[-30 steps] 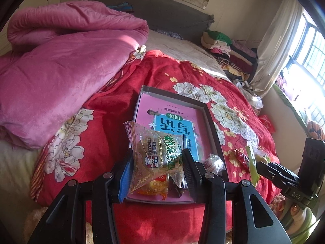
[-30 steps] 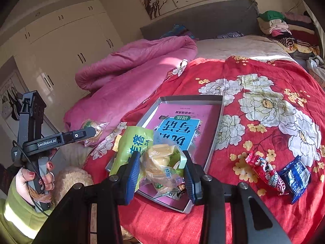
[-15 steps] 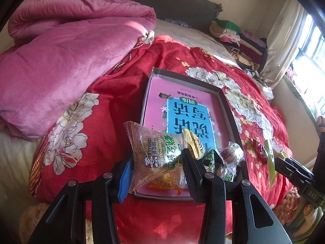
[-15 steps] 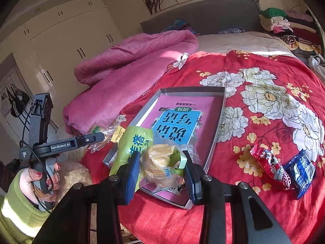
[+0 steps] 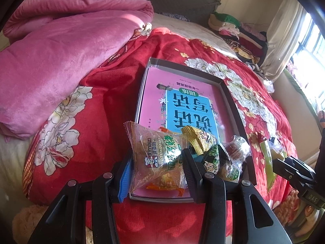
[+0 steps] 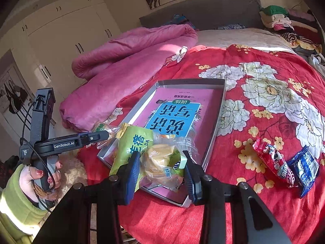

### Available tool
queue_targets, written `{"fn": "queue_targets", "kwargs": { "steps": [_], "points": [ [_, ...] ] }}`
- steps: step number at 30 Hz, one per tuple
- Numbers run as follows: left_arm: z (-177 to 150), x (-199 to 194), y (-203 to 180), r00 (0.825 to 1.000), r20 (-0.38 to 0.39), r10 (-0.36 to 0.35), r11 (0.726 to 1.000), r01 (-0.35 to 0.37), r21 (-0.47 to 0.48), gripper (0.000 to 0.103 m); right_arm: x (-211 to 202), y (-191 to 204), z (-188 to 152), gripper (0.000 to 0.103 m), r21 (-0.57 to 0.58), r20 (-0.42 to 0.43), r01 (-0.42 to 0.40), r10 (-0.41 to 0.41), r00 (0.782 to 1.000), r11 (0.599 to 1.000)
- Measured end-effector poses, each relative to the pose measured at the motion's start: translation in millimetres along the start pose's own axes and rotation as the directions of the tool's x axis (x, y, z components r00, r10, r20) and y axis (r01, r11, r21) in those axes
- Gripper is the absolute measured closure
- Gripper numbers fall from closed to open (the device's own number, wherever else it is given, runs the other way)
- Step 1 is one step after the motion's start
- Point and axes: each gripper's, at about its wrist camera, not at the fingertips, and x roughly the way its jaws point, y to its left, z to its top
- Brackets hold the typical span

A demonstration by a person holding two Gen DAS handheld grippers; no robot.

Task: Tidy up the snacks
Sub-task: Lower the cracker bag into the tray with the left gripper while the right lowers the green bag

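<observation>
Clear snack packs (image 5: 156, 156) (image 6: 162, 163) in both grippers

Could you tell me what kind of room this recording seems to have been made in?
Most likely a home bedroom: a bed with a grey upholstered headboard, a rumpled pink plush quilt over a red floral bedspread, and white built-in wardrobes along the wall.

You see a red bedspread (image 6: 264, 46) patterned with white flowers, a plain pink quilt (image 5: 61, 46), a grey tray (image 6: 220, 103) — inside it a pink book (image 5: 154, 93) with a blue panel.
</observation>
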Motion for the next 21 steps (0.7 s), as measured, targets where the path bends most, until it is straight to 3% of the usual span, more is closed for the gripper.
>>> {"fn": "queue_targets", "kwargs": {
  "steps": [21],
  "points": [
    [0, 21, -4, 1.0, -0.028, 0.003, 1.0, -0.002, 0.029, 0.055, 39, 9, -7, 0.062, -0.107, -0.066, 0.052, -0.059, 0.996, 0.993]
  ]
}}
